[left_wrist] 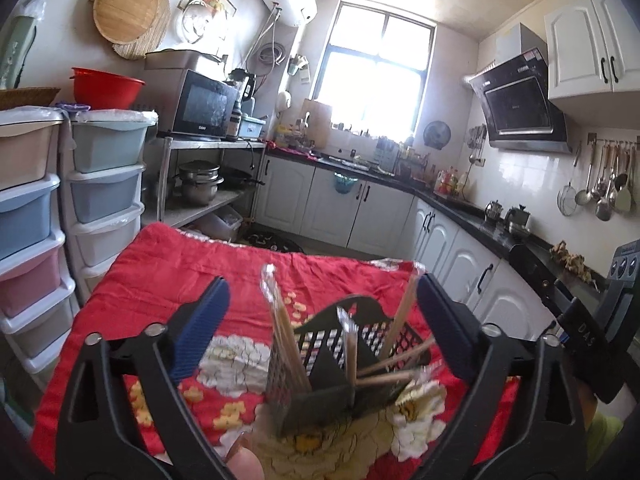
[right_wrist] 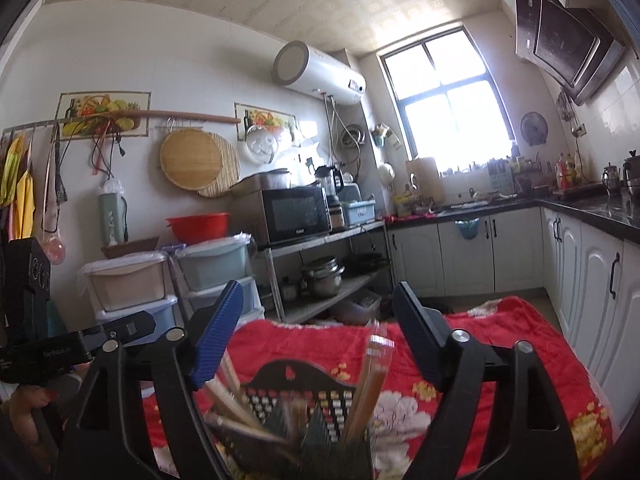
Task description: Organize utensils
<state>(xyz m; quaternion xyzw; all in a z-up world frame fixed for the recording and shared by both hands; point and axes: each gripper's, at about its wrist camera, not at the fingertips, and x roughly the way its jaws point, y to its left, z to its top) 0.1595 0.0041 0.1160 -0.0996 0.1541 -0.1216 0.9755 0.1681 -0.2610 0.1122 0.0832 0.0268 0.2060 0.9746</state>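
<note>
A black mesh utensil holder (left_wrist: 320,396) stands on a red floral cloth (left_wrist: 180,264). Several wooden chopsticks in clear wrappers (left_wrist: 280,328) stick up from its compartments, some upright and some leaning right. My left gripper (left_wrist: 322,282) is open, and its blue pads stand wide on either side of the holder, touching nothing. In the right wrist view the same holder (right_wrist: 296,376) sits low between the open fingers of my right gripper (right_wrist: 318,286). There, one wrapped chopstick bundle (right_wrist: 372,372) stands upright and another (right_wrist: 230,396) leans left. Neither gripper holds anything.
Stacked plastic drawers (left_wrist: 108,184) stand left of the cloth-covered table. Behind it is a metal shelf with pots (left_wrist: 200,188) and a microwave (left_wrist: 204,108). White cabinets under a dark counter (left_wrist: 460,208) run along the right. The other gripper's black body (left_wrist: 584,336) is close by on the right.
</note>
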